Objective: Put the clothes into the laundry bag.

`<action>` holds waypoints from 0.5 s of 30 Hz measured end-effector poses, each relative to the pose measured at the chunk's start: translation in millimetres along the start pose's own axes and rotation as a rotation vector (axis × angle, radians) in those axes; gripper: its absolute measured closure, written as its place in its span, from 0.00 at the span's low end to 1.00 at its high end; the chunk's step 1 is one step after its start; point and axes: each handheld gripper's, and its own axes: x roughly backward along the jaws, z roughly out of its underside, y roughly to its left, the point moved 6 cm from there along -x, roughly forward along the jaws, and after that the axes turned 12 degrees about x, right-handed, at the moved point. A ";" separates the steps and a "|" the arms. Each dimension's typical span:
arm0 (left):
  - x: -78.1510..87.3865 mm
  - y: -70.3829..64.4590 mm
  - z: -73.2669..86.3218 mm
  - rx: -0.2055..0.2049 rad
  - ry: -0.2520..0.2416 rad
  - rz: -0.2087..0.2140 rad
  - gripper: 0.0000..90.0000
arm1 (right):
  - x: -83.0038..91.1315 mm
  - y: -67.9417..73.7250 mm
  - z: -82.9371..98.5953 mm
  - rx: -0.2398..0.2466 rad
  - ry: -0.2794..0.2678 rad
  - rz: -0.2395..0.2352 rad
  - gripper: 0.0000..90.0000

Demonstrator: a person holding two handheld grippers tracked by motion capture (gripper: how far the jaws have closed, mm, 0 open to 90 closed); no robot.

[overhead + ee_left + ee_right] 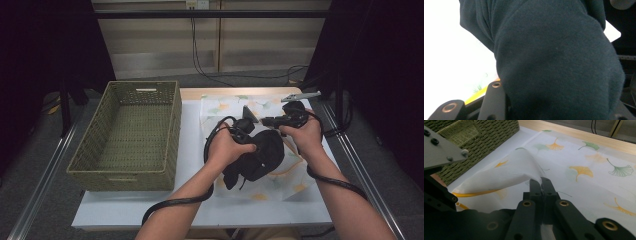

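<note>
Reading left to right in the high view, we first meet the green woven basket (127, 135), standing on the white bench (190, 165) with nothing inside it. Just to its right we see the leaf-printed cloth (225, 107) spread flat, and on it a dark garment (260, 157), bunched between the two hands. We find the left gripper (243, 134) at the garment's upper left edge; in the left gripper view the dark fabric (554, 62) sits between its jaws, so it is clamped on the garment. Farther right, the right gripper (267, 120) has its jaws pressed together on a lifted corner of the cloth (534, 173), which curls above the bench.
</note>
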 end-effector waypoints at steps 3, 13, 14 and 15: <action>-0.2 2.9 -1.1 0.015 -0.012 0.001 0.61 | 0.6 -0.3 0.3 0.002 -0.001 0.000 1.00; -1.2 21.3 -5.4 0.056 -0.042 -0.048 0.60 | 0.5 0.7 1.4 -0.003 0.004 -0.006 1.00; -1.8 22.6 -6.0 0.062 -0.042 -0.047 0.60 | 0.2 0.8 1.4 -0.003 0.005 -0.004 1.00; -2.7 24.1 -6.4 0.066 -0.047 -0.052 0.60 | -0.4 1.1 1.3 -0.001 0.005 -0.003 1.00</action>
